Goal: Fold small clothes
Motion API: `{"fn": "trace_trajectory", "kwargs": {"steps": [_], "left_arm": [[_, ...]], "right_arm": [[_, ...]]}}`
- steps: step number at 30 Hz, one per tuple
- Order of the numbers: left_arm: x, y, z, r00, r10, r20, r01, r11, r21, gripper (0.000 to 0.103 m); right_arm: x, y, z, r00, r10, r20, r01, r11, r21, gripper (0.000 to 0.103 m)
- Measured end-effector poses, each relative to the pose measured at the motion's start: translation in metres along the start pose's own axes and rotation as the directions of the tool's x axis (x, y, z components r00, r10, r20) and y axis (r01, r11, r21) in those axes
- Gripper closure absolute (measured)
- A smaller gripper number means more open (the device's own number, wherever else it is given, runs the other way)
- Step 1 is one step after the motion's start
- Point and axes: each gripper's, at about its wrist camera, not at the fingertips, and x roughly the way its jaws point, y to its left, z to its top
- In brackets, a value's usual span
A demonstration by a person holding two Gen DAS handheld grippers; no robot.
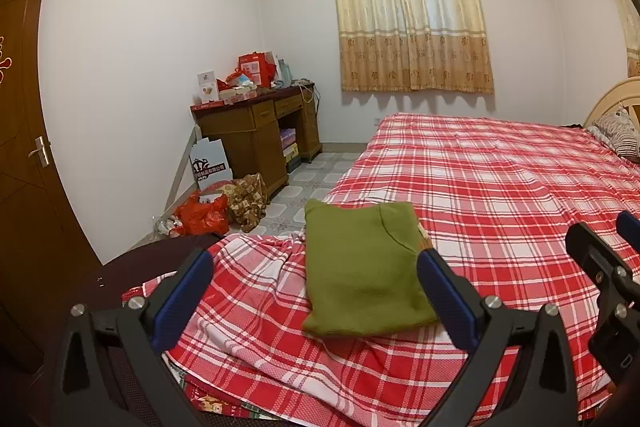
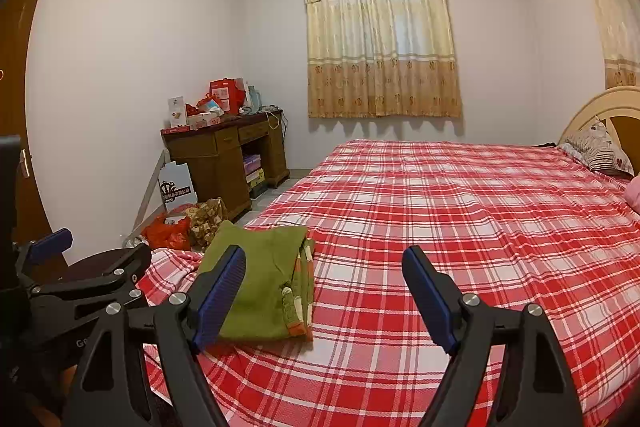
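- The left gripper [image 1: 316,297] sits nearest, its black frame bolted with silver screws and its fingers [image 1: 182,297] faced with ribbed blue pads; they stand wide apart and hold nothing.
- The right gripper [image 2: 324,299] is built the same, matte black arms with blue ridged pads on the fingers [image 2: 430,301], also spread wide with nothing between them.
- Just beyond the left gripper lies the green garment [image 1: 362,267], on the near left corner of the bed [image 1: 500,195].
- The garment is a soft, felt-like olive knit, folded into a neat thick rectangle with rounded corners; a curved seam runs across its upper layer.
- Along its right edge the right wrist view shows inner layers peeking out, striped in orange, white and green.
- Its long axis runs away from the grippers toward the far wall, tilted slightly leftward at the far end in the left wrist view.
- The sheet under it is a woven red and white plaid, rumpled at the near left corner and smooth farther on.
- Past the bed's left side lies pale tiled floor [image 1: 316,183], with a crumpled red plastic bag [image 1: 200,215] and patterned brown cloth.
- A dark wooden desk [image 1: 256,135] stands in the corner, loaded with red boxes.
- On the far wall hangs a shiny cream and gold curtain [image 1: 408,15] with a scalloped valance.
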Motion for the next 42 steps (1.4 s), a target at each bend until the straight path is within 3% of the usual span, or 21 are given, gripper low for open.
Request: {"fn": "trace_trajectory", "kwargs": {"steps": [28, 34, 42], "left_arm": [[0.007, 0.003, 0.0, 1.0, 0.016, -0.026, -0.016, 1.0, 0.005, 0.0], [0.014, 0.003, -0.003, 0.995, 0.081, -0.05, -0.081, 0.997, 0.018, 0.0], [0.02, 0.006, -0.005, 0.996, 0.036, -0.079, -0.035, 0.999, 0.006, 0.0]], "right_arm": [[0.004, -0.004, -0.004, 1.0, 0.006, -0.017, -0.006, 1.0, 0.014, 0.022], [0.006, -0.005, -0.006, 1.0, 0.003, -0.025, -0.003, 1.0, 0.017, 0.022], [0.007, -0.005, -0.008, 1.0, 0.003, -0.031, -0.003, 1.0, 0.022, 0.022]]}}
